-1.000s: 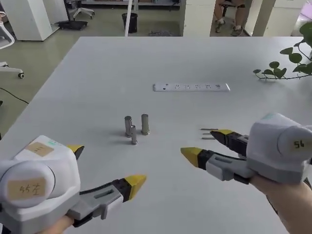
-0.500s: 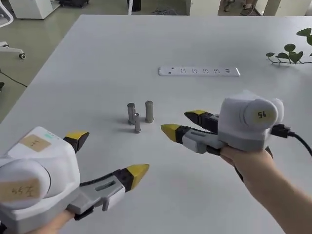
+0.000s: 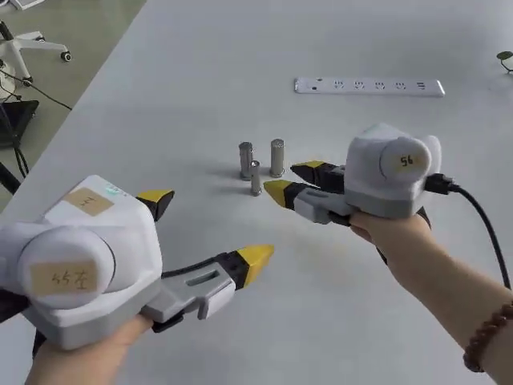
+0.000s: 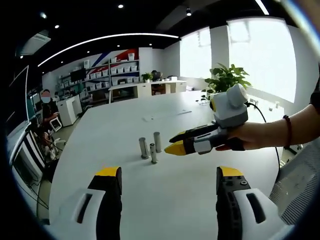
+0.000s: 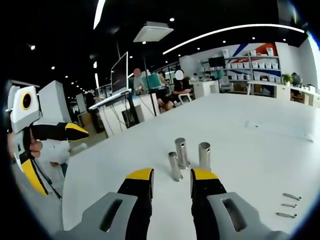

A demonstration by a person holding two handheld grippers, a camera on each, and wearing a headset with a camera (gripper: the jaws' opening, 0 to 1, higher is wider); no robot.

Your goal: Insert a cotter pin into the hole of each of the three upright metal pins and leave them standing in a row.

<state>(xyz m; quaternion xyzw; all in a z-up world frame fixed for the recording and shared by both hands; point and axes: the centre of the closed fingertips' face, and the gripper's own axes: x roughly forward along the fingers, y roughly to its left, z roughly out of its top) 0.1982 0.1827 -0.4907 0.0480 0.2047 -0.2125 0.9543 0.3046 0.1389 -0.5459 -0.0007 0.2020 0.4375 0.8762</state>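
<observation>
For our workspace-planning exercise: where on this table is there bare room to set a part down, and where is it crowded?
Bare: the table between the power strip and the three metal pins, and from the pins left to the table edge. Crowded: just right of the pins, where the right hand-held gripper sits close.

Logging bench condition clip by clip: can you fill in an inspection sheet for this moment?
Surface: pale table, no marks seen.
Job's things: three metal pins upright in a tight cluster, not a row; three cotter pins lying loose, apart from them.
Clutter: power strip beyond the pins.
Grippers: left gripper open, holding nothing; right gripper open, holding nothing, tips near the pins.
Cables: black cable from the right gripper.
Surroundings: office chair, plant, shelves.
</observation>
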